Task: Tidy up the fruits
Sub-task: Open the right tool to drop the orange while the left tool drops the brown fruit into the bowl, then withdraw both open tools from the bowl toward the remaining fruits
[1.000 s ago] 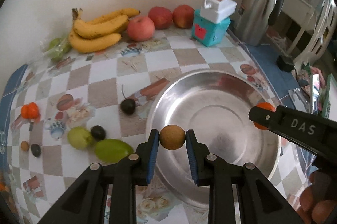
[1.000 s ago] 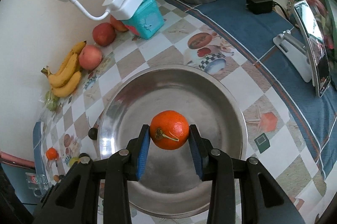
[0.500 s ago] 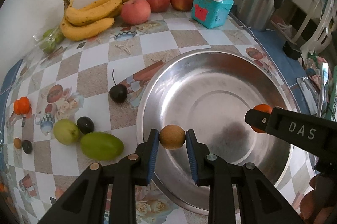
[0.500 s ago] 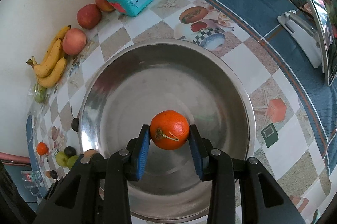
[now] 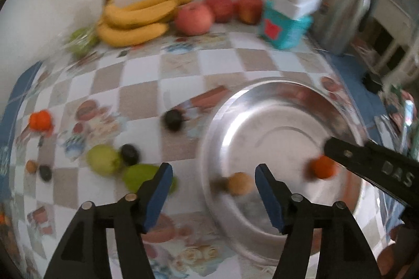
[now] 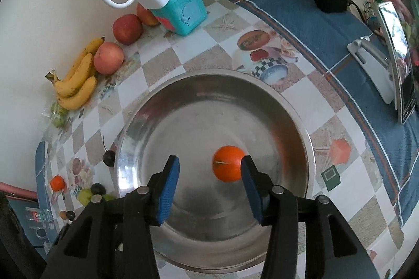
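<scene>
A wide steel basin [image 5: 275, 82] [image 6: 209, 72] lies under both grippers. My left gripper [image 5: 213, 174] is opening, its blue pads far apart. A small round brown fruit [image 5: 239, 183] sits loose between them on the basin's near slope, closer to the right pad and touching neither. My right gripper [image 6: 209, 166] is opening too. The orange [image 6: 227, 167] [image 5: 323, 166] rests on the basin floor against the right pad, well clear of the left one. In the blurred left wrist view a right gripper finger [image 5: 366, 161] reaches in beside the orange.
Bananas [image 5: 136, 17] and three apples [image 5: 193, 18] line the back wall. Green fruits [image 5: 103, 159], dark fruits [image 5: 172, 119] and a small orange [image 5: 39, 119] lie left of the basin. A teal box [image 6: 183, 9], a steel kettle [image 5: 343, 17], an adapter [image 6: 331, 0] and a phone stand [image 6: 398, 64] stand behind and to the right.
Both grippers have opened. The brown fruit has left the left pads and the orange has left the right pads; both now sit in the basin.
</scene>
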